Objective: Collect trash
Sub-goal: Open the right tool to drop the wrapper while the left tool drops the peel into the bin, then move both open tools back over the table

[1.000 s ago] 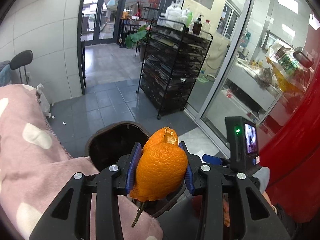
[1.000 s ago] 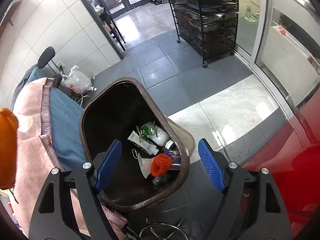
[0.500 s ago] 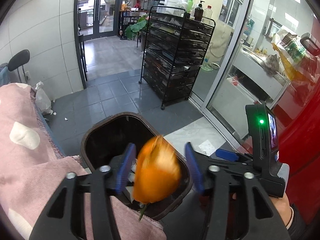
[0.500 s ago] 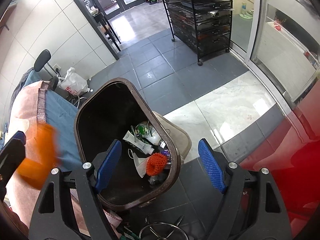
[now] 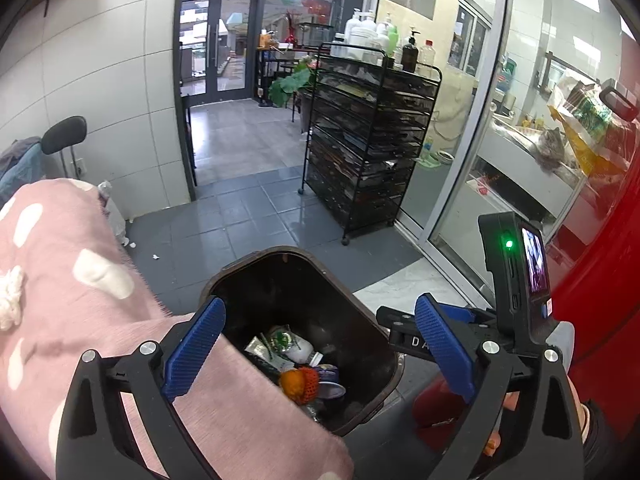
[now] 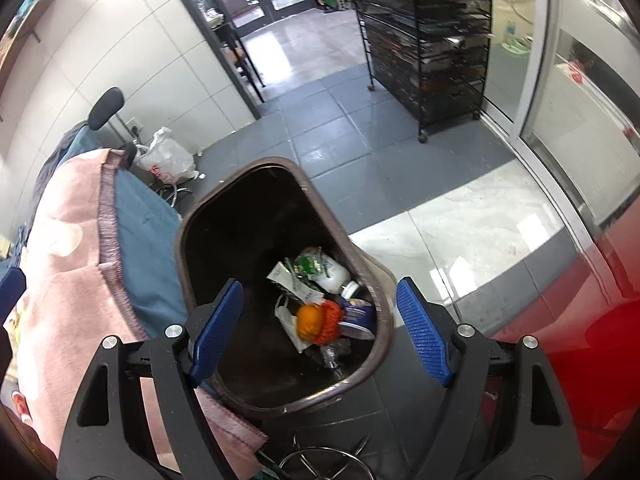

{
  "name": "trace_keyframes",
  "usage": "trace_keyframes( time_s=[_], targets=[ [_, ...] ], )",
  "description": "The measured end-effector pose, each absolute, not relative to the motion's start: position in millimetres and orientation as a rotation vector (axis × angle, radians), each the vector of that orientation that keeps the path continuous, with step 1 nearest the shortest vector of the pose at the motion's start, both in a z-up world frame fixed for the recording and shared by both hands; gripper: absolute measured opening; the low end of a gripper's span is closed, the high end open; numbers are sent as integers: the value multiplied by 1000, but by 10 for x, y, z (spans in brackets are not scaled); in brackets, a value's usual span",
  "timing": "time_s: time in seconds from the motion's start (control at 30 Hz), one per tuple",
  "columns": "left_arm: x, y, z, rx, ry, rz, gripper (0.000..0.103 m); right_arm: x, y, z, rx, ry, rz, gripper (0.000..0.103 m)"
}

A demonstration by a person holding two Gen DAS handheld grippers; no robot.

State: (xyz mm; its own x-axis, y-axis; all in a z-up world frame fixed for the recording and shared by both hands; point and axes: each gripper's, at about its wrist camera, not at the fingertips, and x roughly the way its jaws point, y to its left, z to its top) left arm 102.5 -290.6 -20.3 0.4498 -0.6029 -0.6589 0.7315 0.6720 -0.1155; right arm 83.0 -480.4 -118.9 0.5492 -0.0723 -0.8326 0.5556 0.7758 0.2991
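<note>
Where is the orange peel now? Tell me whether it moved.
Yes. The orange peel dropped from between the opening left jaws down into the trash bin, among the rubbish.

Orange peel (image 6: pixel 309 322) lies in bin (image 6: pixel 320 208), blanket (image 6: pixel 68 264) left

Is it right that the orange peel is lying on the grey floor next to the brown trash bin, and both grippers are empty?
Not quite. The orange peel is not on the floor: it lies inside the brown trash bin, among the other rubbish, as the right wrist view shows. The rest holds: the left gripper, its jaws opening, and the right gripper are both empty.
</note>
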Motion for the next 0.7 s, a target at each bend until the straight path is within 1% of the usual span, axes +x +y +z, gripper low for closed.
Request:
trace_keyframes(
  time_s=[0.23,0.7],
  targets=[
    [1009,-2544,-89,173,677,-771,97,977,-4537,-996,537,901,-311,79],
    [1163,-1614,61,111,620,-516,97,1418,-3667,-550,374,867,-63,79]
  ],
)
